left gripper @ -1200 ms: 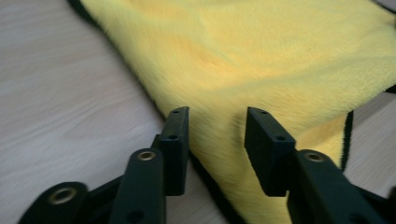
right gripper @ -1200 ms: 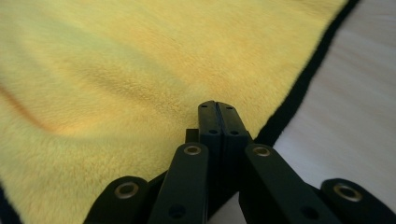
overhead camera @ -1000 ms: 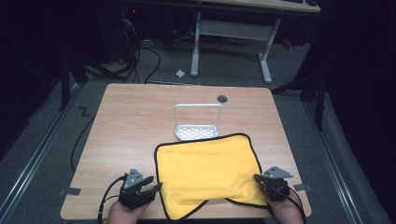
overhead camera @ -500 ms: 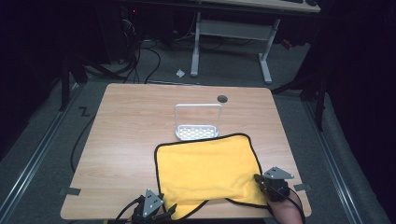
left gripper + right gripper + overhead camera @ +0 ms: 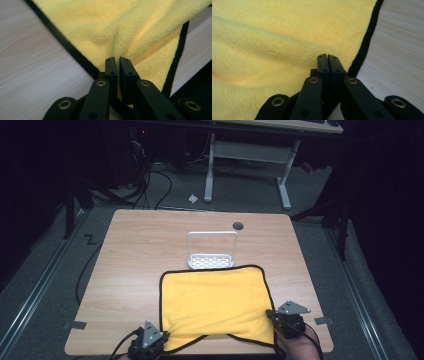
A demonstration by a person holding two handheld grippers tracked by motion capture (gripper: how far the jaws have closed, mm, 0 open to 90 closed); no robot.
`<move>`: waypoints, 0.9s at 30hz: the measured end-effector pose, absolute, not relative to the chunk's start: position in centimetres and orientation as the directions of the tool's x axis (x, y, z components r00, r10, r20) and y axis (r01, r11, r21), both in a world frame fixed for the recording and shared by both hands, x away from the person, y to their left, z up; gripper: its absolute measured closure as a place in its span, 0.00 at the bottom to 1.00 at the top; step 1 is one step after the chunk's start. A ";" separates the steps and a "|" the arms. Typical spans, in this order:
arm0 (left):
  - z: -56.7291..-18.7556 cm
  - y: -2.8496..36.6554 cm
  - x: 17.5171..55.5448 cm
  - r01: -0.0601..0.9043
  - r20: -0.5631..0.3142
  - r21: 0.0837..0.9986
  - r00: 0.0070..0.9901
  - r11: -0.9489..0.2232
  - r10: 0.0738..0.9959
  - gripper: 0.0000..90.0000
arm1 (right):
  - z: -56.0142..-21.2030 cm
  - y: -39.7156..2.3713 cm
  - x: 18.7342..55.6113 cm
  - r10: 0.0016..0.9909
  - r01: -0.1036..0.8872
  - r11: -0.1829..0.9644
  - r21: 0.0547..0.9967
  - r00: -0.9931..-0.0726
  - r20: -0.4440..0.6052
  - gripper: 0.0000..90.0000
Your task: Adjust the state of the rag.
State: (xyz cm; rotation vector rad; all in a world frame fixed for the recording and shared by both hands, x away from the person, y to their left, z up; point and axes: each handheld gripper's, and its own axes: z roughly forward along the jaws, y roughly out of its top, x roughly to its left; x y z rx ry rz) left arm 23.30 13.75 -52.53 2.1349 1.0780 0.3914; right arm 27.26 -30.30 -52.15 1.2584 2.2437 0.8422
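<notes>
Left gripper (image 5: 117, 60) and right gripper (image 5: 327, 57) pinch yellow cloth (image 5: 215, 297) on wooden table (image 5: 140, 250).

Bottom edge of the high view cuts off both hands; the yellow black-edged cloth's (image 5: 215, 302) near corners vanish between the gripper jaws.

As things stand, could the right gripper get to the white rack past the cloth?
Probably not at once: the right gripper is shut on the yellow cloth, which lies between it and the white rack. The table beyond looks free.

Cloth (image 5: 215, 302) on table (image 5: 140, 255) near edge; rack (image 5: 211, 251) just behind cloth; hole (image 5: 238, 225) behind rack.
</notes>
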 end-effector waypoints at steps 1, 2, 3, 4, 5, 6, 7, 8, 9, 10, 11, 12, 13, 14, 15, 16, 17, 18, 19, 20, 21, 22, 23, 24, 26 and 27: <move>-52.5 14.3 23.3 0.590 -0.051 0.704 0.596 -0.394 0.801 0.95 | -52.1 -30.1 27.1 0.862 0.601 0.414 0.684 -0.501 -0.081 1.00; -52.5 14.8 23.4 0.597 -0.064 0.707 0.587 -0.378 0.807 0.93 | -52.1 -29.9 27.0 0.857 0.595 0.420 0.685 -0.509 -0.083 1.00; -52.4 15.0 23.5 0.601 -0.070 0.709 0.580 -0.368 0.812 0.91 | -52.1 -29.7 26.9 0.853 0.595 0.422 0.684 -0.516 -0.078 0.99; -52.2 15.0 23.6 0.597 -0.068 0.717 0.574 -0.360 0.816 0.89 | -52.1 -29.4 26.9 0.850 0.589 0.431 0.683 -0.520 -0.087 0.99; -51.8 14.7 23.5 0.584 -0.070 0.731 0.579 -0.353 0.812 0.86 | -52.0 -29.2 26.9 0.848 0.588 0.435 0.681 -0.522 -0.091 0.98; -51.3 14.3 23.4 0.563 -0.065 0.748 0.590 -0.352 0.805 0.80 | -51.9 -29.0 27.0 0.847 0.583 0.428 0.691 -0.526 -0.080 0.97; -50.7 13.7 23.3 0.534 -0.052 0.768 0.602 -0.353 0.797 0.76 | -51.6 -28.9 27.0 0.848 0.574 0.417 0.705 -0.525 -0.074 0.96; -50.3 13.3 23.6 0.516 -0.048 0.779 0.616 -0.356 0.786 0.75 | -51.2 -28.7 27.1 0.848 0.561 0.409 0.720 -0.525 -0.073 0.95; -50.1 13.1 23.9 0.512 -0.055 0.787 0.616 -0.345 0.786 0.73 | -51.0 -28.5 27.3 0.849 0.553 0.406 0.727 -0.523 -0.076 0.93; -49.8 13.0 25.0 0.508 -0.060 0.795 0.610 -0.331 0.790 0.71 | -50.9 -28.4 27.5 0.851 0.552 0.402 0.730 -0.520 -0.075 0.88; -49.8 13.1 25.8 0.506 -0.063 0.802 0.599 -0.317 0.798 0.69 | -50.9 -28.3 28.1 0.856 0.558 0.394 0.730 -0.512 -0.071 0.87; -49.8 13.4 27.4 0.512 -0.064 0.807 0.573 -0.296 0.817 0.68 | -50.9 -28.3 28.5 0.859 0.561 0.391 0.730 -0.507 -0.070 0.85; -50.0 13.8 28.9 0.540 -0.086 0.793 0.557 -0.281 0.826 0.66 | -51.0 -28.5 29.1 0.868 0.572 0.379 0.727 -0.492 -0.066 0.83; -50.2 14.2 30.3 0.560 -0.096 0.782 0.543 -0.274 0.834 0.62 | -51.1 -28.6 29.8 0.879 0.582 0.363 0.727 -0.474 -0.060 0.79; -50.4 14.6 31.6 0.560 -0.087 0.786 0.522 -0.264 0.849 0.59 | -51.2 -28.8 30.5 0.887 0.586 0.350 0.731 -0.458 -0.057 0.77; -50.6 15.0 32.7 0.560 -0.073 0.786 0.502 -0.260 0.862 0.58 | -51.2 -28.9 31.2 0.896 0.591 0.335 0.734 -0.442 -0.053 0.76; -50.7 15.5 33.9 0.569 -0.074 0.783 0.486 -0.251 0.871 0.56 | -51.2 -29.0 32.0 0.902 0.597 0.322 0.735 -0.430 -0.046 0.75; -50.9 15.8 34.6 0.575 -0.086 0.785 0.471 -0.231 0.878 0.55 | -51.2 -29.0 32.7 0.907 0.603 0.312 0.734 -0.420 -0.039 0.74; -51.1 16.2 35.5 0.590 -0.103 0.777 0.460 -0.217 0.882 0.55 | -51.2 -29.0 33.2 0.907 0.603 0.310 0.735 -0.419 -0.038 0.74; -51.2 16.4 36.2 0.598 -0.115 0.773 0.459 -0.211 0.881 0.54 | -51.2 -28.9 33.8 0.911 0.606 0.300 0.737 -0.412 -0.032 0.73; -51.4 16.6 36.8 0.596 -0.114 0.775 0.458 -0.209 0.882 0.52 | -51.3 -28.8 34.4 0.914 0.609 0.292 0.737 -0.404 -0.028 0.72; -51.5 16.7 37.4 0.598 -0.117 0.774 0.456 -0.206 0.882 0.52 | -51.3 -28.7 34.9 0.916 0.612 0.291 0.736 -0.400 -0.029 0.70; -51.6 16.9 38.1 0.608 -0.138 0.771 0.454 -0.192 0.880 0.50 | -51.4 -28.6 35.6 0.918 0.614 0.287 0.736 -0.395 -0.029 0.69; -51.6 17.0 38.6 0.617 -0.147 0.764 0.450 -0.188 0.881 0.49 | -51.4 -28.6 36.2 0.920 0.612 0.286 0.737 -0.389 -0.034 0.68; -51.8 17.0 39.7 0.623 -0.168 0.765 0.436 -0.162 0.884 0.47 | -51.4 -28.7 37.5 0.931 0.627 0.263 0.733 -0.364 -0.022 0.65; -51.9 17.0 40.5 0.630 -0.168 0.760 0.429 -0.160 0.888 0.47 | -51.5 -28.7 38.0 0.934 0.631 0.262 0.730 -0.357 -0.027 0.65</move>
